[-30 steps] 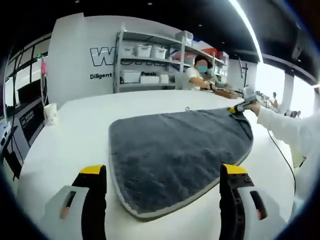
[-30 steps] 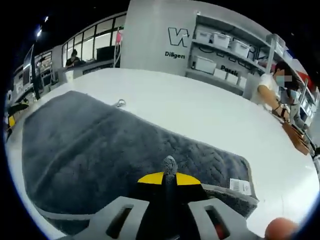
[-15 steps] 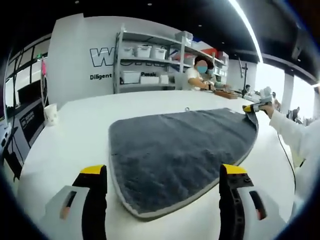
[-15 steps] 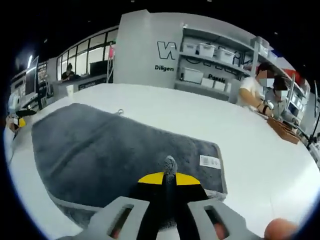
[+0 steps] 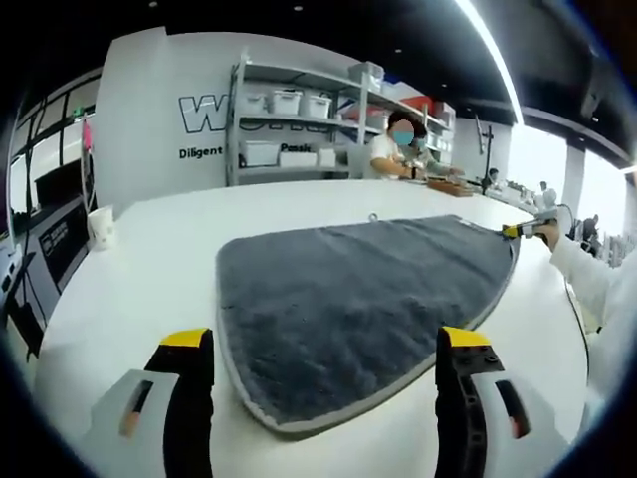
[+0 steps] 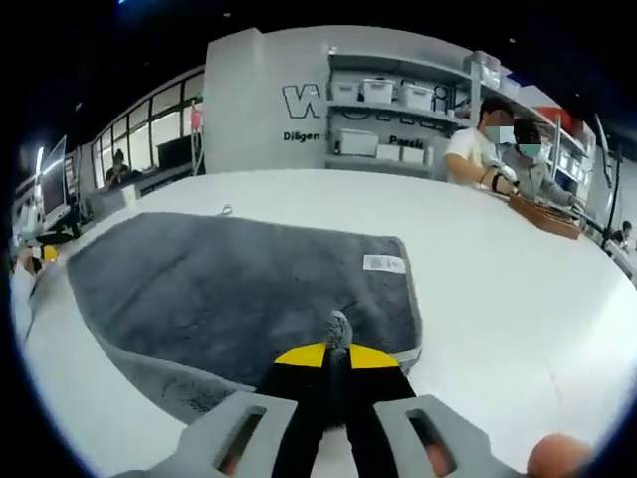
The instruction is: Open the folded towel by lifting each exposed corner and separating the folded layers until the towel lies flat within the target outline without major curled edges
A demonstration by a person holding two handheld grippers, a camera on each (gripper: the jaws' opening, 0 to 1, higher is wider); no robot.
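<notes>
Towel (image 5: pixel 353 304), dark grey with a pale hem, spread across the white table (image 5: pixel 149 259) and, by my judgement, nearly fully opened: in the left gripper view its whole top face lies as one smooth sheet with no folded layer left on it. What remains, I judge, is to lay down the corner I hold in my right claw (image 6: pixel 338 344), whose jaws are pressed together on a pinch of the grey cloth, and to flatten the edge next to it, which rises off the table in the right gripper view. No target outline can be made out. The towel's long axis runs from my left claw (image 5: pixel 323 349) toward the right claw (image 5: pixel 523 230) at the far corner; a white label (image 6: pixel 381 263) sits near that end. My left claw stands wide apart, grasping nothing, at the near hem. Shelves (image 5: pixel 299 124) stand beyond the table.
</notes>
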